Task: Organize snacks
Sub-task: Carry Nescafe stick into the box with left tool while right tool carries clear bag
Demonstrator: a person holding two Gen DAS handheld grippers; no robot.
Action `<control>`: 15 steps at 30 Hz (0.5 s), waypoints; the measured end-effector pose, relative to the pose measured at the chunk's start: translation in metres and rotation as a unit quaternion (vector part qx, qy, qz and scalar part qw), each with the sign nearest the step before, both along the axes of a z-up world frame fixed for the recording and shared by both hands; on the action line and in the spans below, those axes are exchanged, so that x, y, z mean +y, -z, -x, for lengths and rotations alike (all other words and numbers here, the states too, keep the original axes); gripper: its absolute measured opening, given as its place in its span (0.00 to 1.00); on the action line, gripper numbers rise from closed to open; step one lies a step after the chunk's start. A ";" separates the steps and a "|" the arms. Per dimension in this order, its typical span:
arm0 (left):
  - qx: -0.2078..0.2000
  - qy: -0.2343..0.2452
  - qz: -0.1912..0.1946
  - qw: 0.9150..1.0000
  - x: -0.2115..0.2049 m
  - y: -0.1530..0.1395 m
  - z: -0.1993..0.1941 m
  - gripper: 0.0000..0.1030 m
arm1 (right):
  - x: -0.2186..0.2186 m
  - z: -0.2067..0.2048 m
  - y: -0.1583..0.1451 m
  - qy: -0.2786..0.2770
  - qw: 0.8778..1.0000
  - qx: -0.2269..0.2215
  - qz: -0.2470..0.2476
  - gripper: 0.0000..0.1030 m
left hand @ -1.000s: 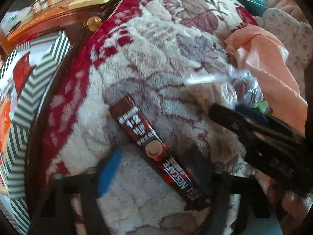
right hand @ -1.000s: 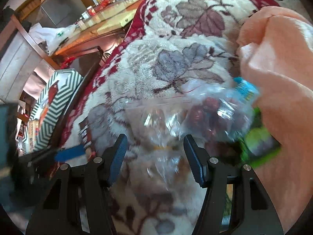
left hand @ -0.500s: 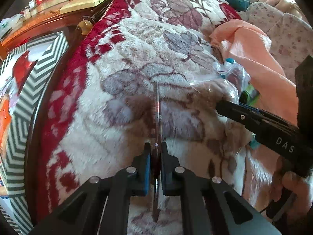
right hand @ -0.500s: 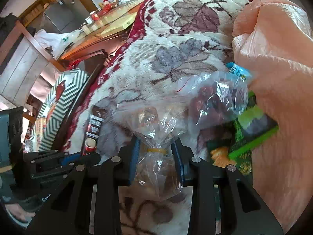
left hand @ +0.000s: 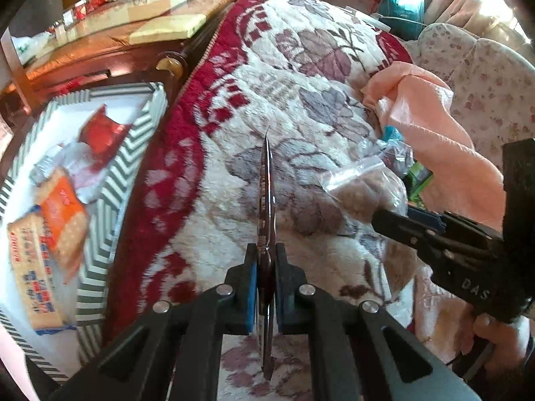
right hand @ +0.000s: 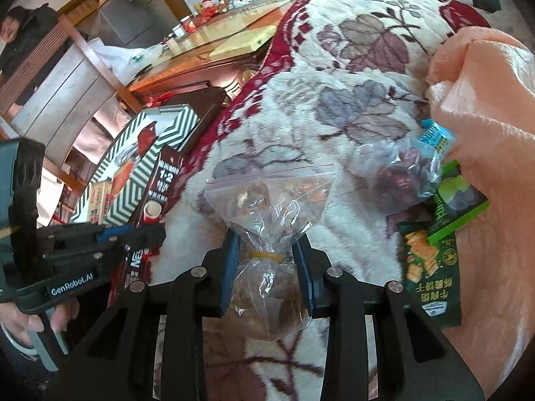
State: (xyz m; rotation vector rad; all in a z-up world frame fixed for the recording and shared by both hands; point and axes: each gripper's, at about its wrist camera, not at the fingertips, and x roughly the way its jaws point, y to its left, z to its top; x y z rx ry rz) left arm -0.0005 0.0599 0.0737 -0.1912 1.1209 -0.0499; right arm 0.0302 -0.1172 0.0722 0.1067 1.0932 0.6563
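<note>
Left wrist view: left hand-held gripper [left hand: 266,275] clamped edge-on onto the Nescafé coffee stick [left hand: 266,200], raised over the floral blanket [left hand: 301,77]; best carried level toward the striped box [left hand: 133,153]. Right wrist view: right hand-held gripper [right hand: 269,264] pinched around the zip bag of snacks [right hand: 271,207] near its rubber-banded neck; best lifted slowly, kept from swinging.

The left gripper [left hand: 266,275] points steeply down with its jaws clamped tight on a thin flat coffee stick [left hand: 266,200] seen edge-on. The right gripper [right hand: 269,260] tilts down too, its blue pads [right hand: 230,267] squeezing a clear zip bag [right hand: 271,207] at its rubber-banded neck.
</note>
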 end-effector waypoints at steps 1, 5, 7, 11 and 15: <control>-0.004 -0.002 -0.005 1.000 0.002 -0.003 0.001 0.10 | 0.002 0.002 -0.002 -0.002 1.000 -0.001 0.002 0.30; -0.016 -0.009 -0.016 1.000 0.011 -0.012 0.005 0.10 | 0.009 0.005 -0.007 -0.007 1.000 -0.004 0.001 0.30; -0.020 -0.014 -0.022 0.999 0.017 -0.015 0.005 0.10 | 0.014 0.007 -0.010 -0.010 1.000 -0.006 0.002 0.30; -0.025 -0.023 -0.029 0.999 0.028 -0.020 0.008 0.10 | 0.024 0.009 -0.017 -0.015 1.000 -0.013 0.003 0.30; -0.030 -0.032 -0.033 0.999 0.039 -0.024 0.010 0.10 | 0.035 0.011 -0.024 -0.021 1.000 -0.020 0.003 0.30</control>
